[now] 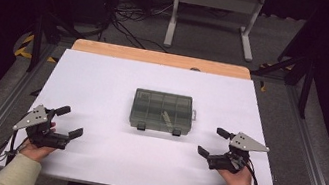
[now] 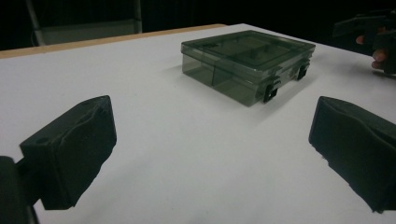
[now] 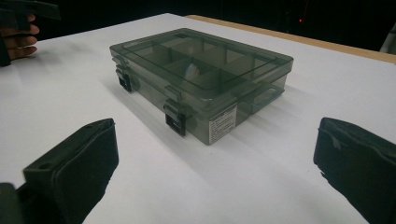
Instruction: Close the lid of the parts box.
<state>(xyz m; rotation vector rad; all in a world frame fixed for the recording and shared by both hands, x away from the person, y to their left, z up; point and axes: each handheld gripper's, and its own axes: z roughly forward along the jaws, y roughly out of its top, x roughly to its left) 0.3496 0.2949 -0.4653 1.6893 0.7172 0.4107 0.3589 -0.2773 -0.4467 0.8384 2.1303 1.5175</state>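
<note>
While both hands wait low on either side, the white table (image 1: pixel 102 87) spreads wide under everything, a strip of bare wood (image 1: pixel 158 58) showing along its far edge beyond the box. Dead centre sits the box (image 1: pixel 161 112), a smoky, see-through compartment case with its lid down flat, and it is the landmark for all else. From the right gripper view the box (image 3: pixel 205 74) shows its dividers through the lid, a pale small item lying in one inner compartment, though what it is I cannot tell.

Left of the box and nearer the person, the left gripper (image 1: pixel 66 121) rests in a hand, jaws spread wide with nothing between them; in the left gripper view the two black pads stand far apart over bare table, the box (image 2: pixel 247 63) ahead of them and well clear. Right of the box, again on the near side, the right gripper (image 1: pixel 213 141) mirrors it, jaws gaping, empty, well apart from the box.

Smaller now: two black latches (image 1: pixel 141 126) sit on the box's near wall, both folded down against it. Smallest, a white label (image 3: pixel 223 123) is stuck on the box's short side wall.
</note>
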